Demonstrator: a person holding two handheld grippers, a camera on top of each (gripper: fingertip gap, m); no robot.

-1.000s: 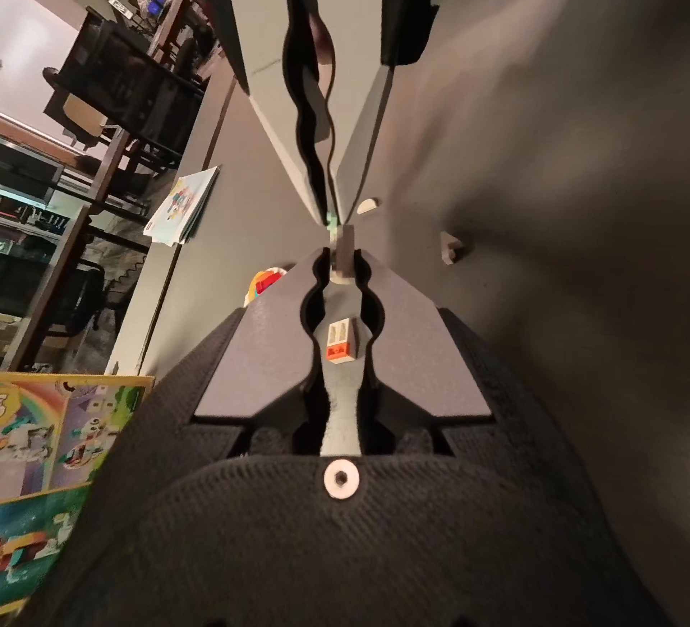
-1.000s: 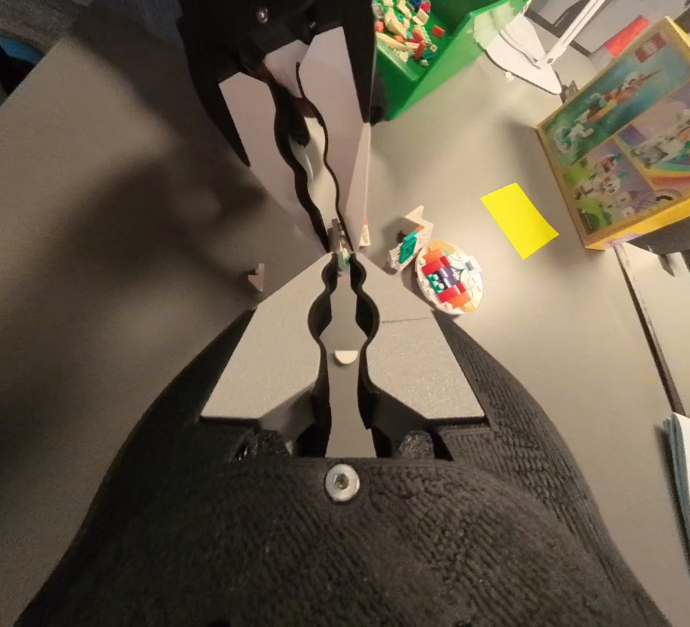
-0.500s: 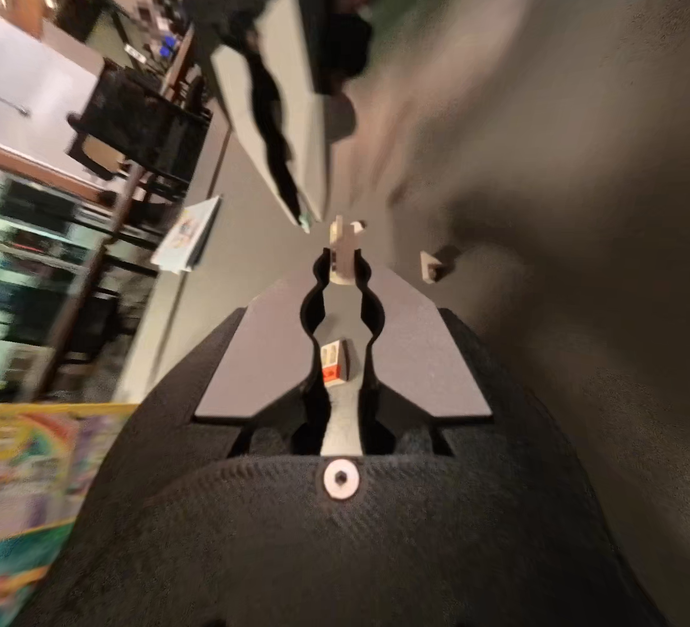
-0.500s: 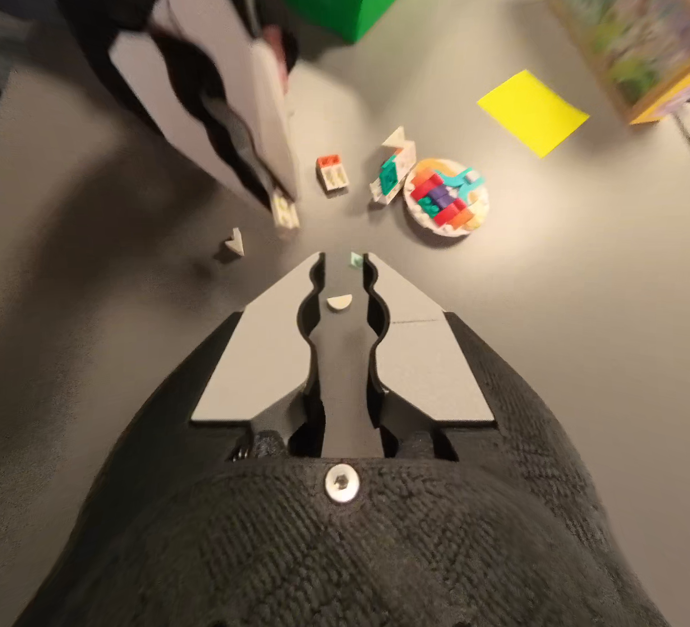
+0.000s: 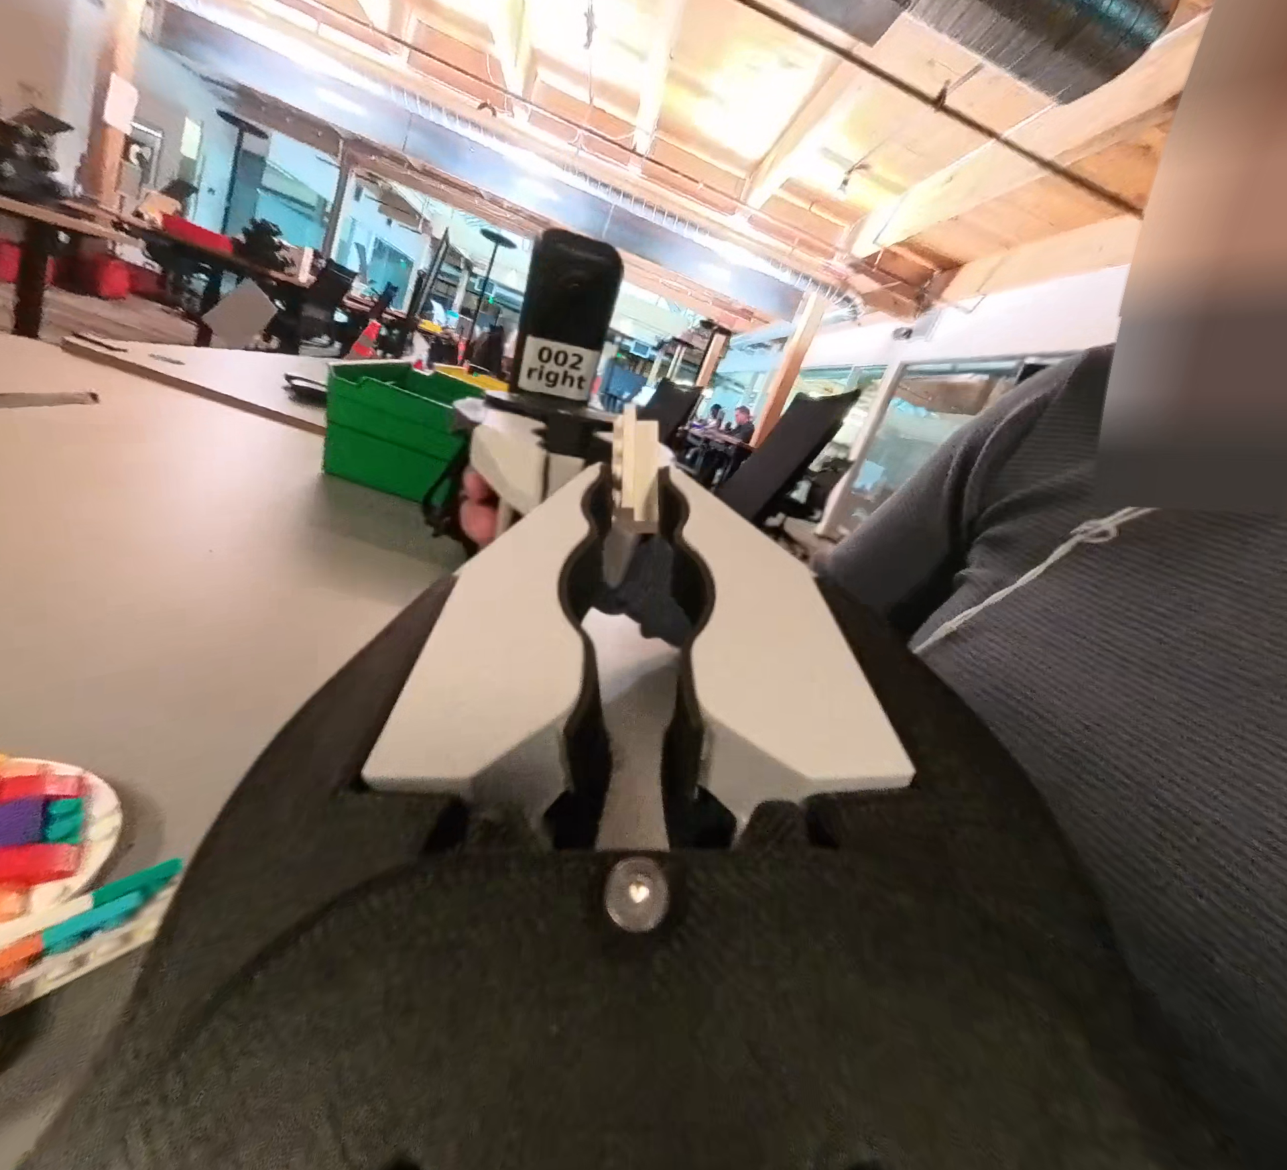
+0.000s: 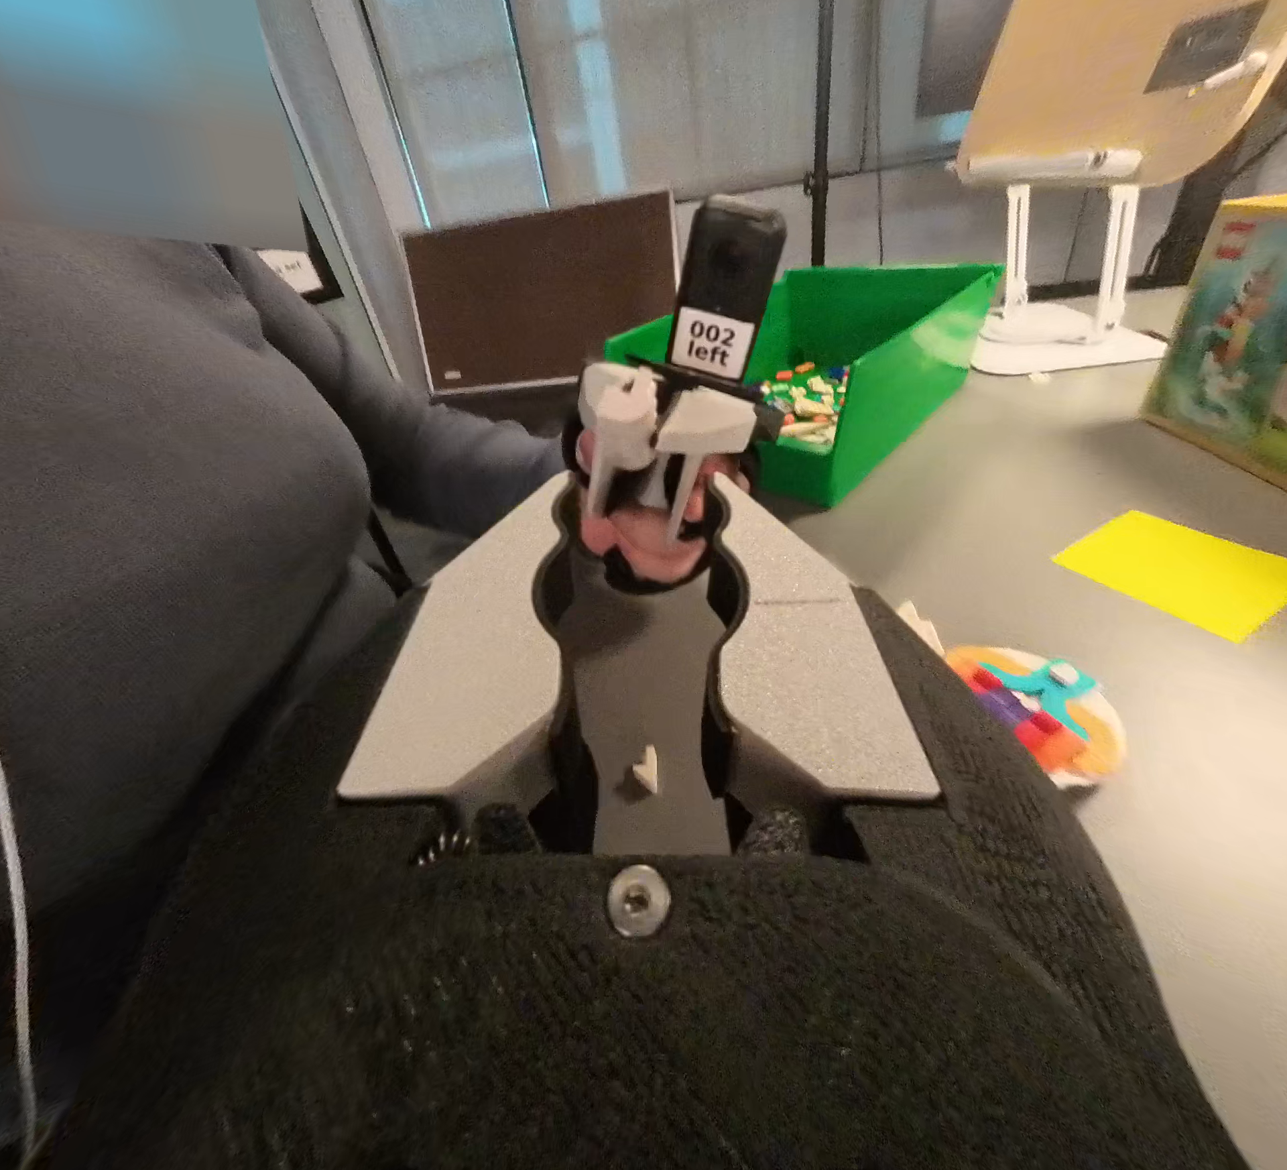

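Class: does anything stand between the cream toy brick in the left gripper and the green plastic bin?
Partly. The left gripper, shut on the cream toy brick, faces the right gripper, which in its view overlaps the green plastic bin's right end. Left of that, only bare grey table lies before the bin.

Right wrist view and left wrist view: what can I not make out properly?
Left wrist view: round colourful brick disc, cut off by the left edge.
Right wrist view: loose bricks in green plastic bin, too small; left gripper covers some.
Left wrist view: right gripper's tips, behind cream brick.
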